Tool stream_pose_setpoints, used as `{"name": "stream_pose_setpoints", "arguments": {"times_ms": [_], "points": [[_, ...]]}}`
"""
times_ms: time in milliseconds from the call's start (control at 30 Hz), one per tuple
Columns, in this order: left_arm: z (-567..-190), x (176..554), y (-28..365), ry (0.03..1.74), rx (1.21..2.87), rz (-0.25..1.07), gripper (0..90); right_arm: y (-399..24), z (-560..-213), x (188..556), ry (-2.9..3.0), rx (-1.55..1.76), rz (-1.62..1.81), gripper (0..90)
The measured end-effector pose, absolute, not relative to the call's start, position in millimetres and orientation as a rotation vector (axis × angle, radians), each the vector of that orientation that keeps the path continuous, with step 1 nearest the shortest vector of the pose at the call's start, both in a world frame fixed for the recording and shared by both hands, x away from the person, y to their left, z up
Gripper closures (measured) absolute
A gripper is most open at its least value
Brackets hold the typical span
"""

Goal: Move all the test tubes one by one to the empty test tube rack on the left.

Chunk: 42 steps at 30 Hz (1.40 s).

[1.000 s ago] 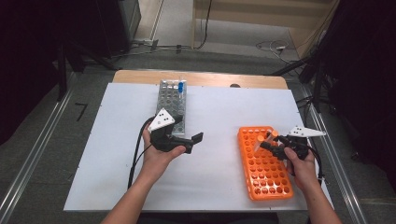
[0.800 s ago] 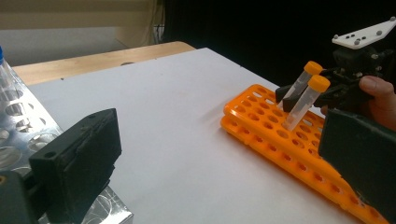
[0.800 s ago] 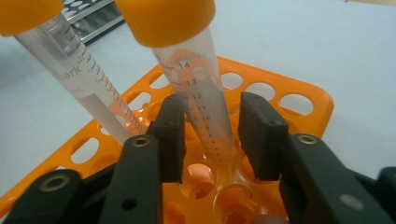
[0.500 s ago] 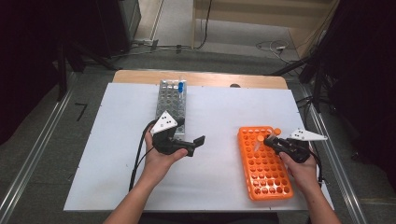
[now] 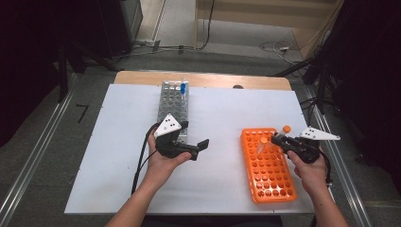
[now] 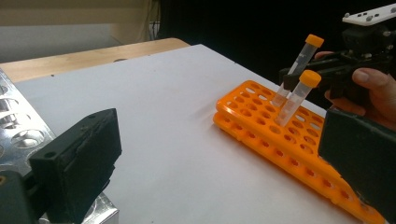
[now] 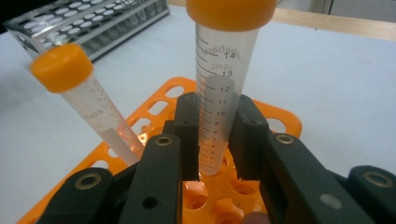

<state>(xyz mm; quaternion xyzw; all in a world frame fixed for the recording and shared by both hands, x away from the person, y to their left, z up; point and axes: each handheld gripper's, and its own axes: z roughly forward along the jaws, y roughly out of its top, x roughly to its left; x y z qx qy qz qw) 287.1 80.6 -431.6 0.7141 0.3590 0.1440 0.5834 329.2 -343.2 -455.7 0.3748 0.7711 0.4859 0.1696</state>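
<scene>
White table under everything. Metal tube rack far left of centre, one blue-capped tube at its far end. Orange tube rack near right, orange-capped tube leaning in far row. Left gripper hovering just right of metal rack, jaws wide, nothing between. Right gripper at orange rack's far right corner, jaws just closed, clamped on second orange-capped graduated tube, bottom end at rack holes.

Orange-capped clear tubes, orange rack, black tongs, silvery rack, white table
</scene>
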Motion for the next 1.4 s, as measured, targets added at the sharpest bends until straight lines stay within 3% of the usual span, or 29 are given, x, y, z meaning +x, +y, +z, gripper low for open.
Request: {"name": "stream_pose_setpoints", "arguments": {"times_ms": [900, 1400], "points": [[-419, 279, 71, 0.774, 1.679, 0.321, 0.3, -339, -410, 297, 2.223, 0.899, 1.534, 72.1], [-414, 273, 52, 0.689, 1.704, 0.28, 5.0, -280, -414, 283, 2.372, 0.726, 1.565, 72.2]]}}
